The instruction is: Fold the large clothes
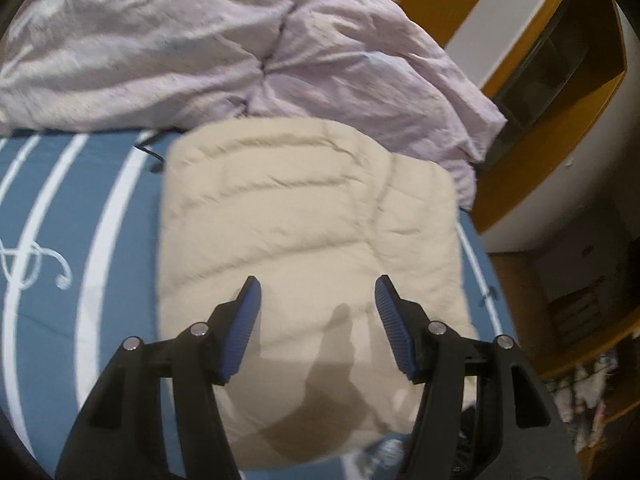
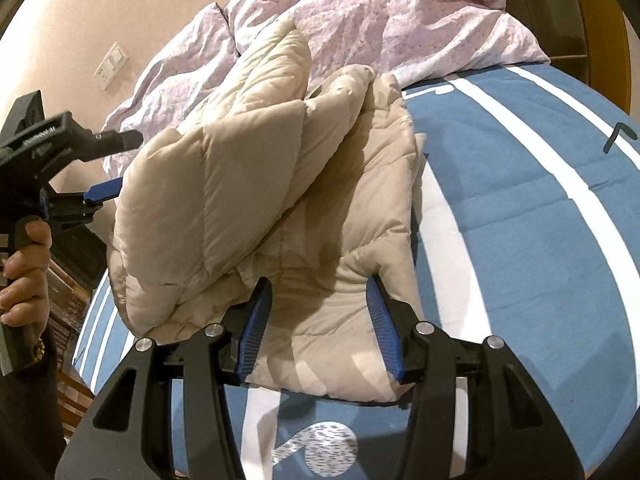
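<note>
- Your cream quilted down jacket (image 2: 280,200) lies on the blue bedsheet with white stripes (image 2: 520,200), just in front of the crumpled lilac duvet (image 2: 380,12). It is partly folded: one padded panel stands up off the pile and leans over the flatter layers, likely because it has not been pressed down.
- Your right gripper (image 2: 318,292) hovers over the near edge of the jacket with its blue pads wide apart. Nothing is between them; judged ready to take that edge.
- Your left gripper (image 1: 318,292) is likewise spread wide above the jacket (image 1: 312,240), holding nothing.
- The right wrist view alone shows the raised panel, the loose layering beneath it, and your left hand (image 2: 24,276) on the tool handle beside the jacket's far side.
- The left wrist view, somewhat blurred, presents the jacket as a smooth, near-rectangular block and hides the raised panel. It alone shows the wooden shelving (image 1: 552,60) beyond the bed.
- Judgement: folding is under way, not finished.
</note>
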A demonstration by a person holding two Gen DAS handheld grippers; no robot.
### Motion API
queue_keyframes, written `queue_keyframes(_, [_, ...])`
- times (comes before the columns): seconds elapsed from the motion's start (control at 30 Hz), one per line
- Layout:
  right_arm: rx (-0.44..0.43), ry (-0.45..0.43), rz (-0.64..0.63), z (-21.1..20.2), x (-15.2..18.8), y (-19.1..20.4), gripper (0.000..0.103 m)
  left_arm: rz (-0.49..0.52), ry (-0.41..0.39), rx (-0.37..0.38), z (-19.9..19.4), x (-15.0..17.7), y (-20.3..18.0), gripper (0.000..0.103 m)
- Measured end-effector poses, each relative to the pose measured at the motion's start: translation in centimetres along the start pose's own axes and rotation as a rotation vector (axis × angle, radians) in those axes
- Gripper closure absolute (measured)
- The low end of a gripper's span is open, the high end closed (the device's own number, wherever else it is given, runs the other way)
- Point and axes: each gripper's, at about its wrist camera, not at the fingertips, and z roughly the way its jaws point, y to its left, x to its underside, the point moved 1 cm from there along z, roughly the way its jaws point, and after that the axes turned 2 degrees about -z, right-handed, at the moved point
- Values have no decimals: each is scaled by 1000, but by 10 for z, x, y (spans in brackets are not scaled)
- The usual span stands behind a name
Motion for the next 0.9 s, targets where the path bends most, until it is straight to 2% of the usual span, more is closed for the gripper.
queue_keyframes(0.23, [34, -22, -1, -11, -2, -6, 52, 40, -70, -139, -1, -7, 14, 44])
queue_keyframes(0.33, [63, -39, 4, -17, -5, -12, 52, 46, -72, -184, 7, -8, 19, 44])
queue_keyframes(0.5, [125, -69, 31, -27, -15, -31, 52, 7, -16, -165, 35, -1, 29, 43])
queue_keyframes(0.67, [179, -118, 47, -45, -31, -44, 52, 51, 0, -148, 52, 13, 20, 41])
queue_keyframes(0.9, [162, -176, -36, -56, -61, -14, 52, 101, 12, -121, 71, 31, 6, 40])
